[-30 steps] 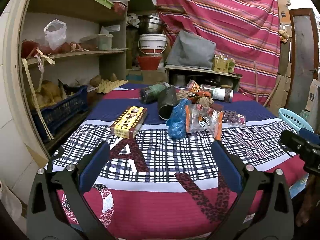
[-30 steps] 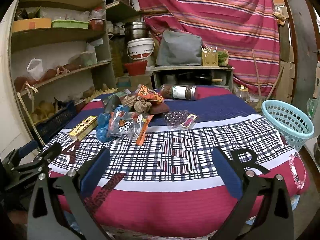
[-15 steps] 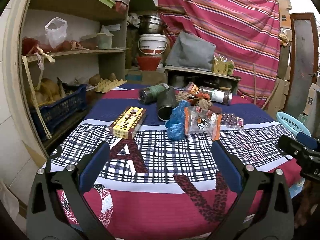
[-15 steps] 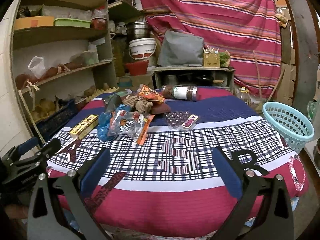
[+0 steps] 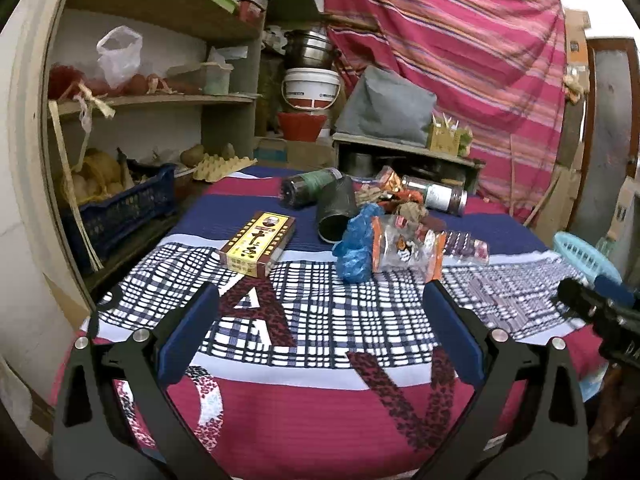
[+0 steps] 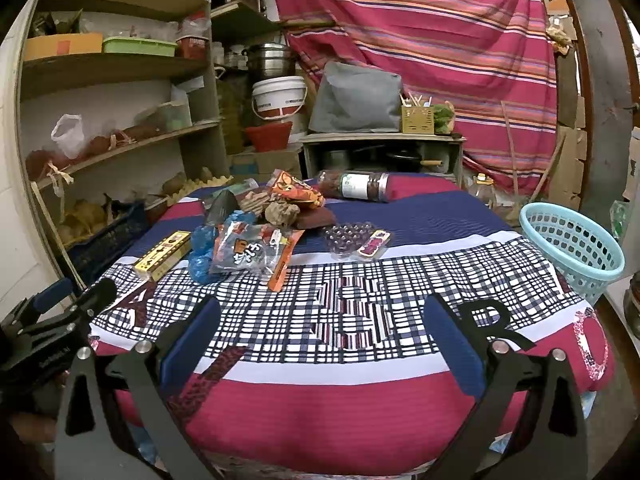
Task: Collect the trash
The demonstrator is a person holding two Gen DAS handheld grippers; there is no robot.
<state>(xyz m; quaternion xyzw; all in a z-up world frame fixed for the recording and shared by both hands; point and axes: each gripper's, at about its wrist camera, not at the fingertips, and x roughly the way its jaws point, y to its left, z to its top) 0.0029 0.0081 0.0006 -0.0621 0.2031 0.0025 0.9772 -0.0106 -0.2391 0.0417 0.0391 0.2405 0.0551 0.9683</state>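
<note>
Here, your left claw (image 5: 320, 328) is spread wide over the near worktop (image 5: 320, 400); the trash pile (image 6: 256, 224) lies mid-worktop, your right claw (image 6: 322, 332) equally spread, the blue basket (image 6: 572, 244) beyond the right edge.

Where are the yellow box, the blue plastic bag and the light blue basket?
yellow box (image 5: 259, 242), left wrist view, middle of its top face.
blue plastic bag (image 5: 356, 246), left wrist view, middle of the crumpled part.
light blue basket (image 6: 570, 242), right wrist view, its side wall.
</note>
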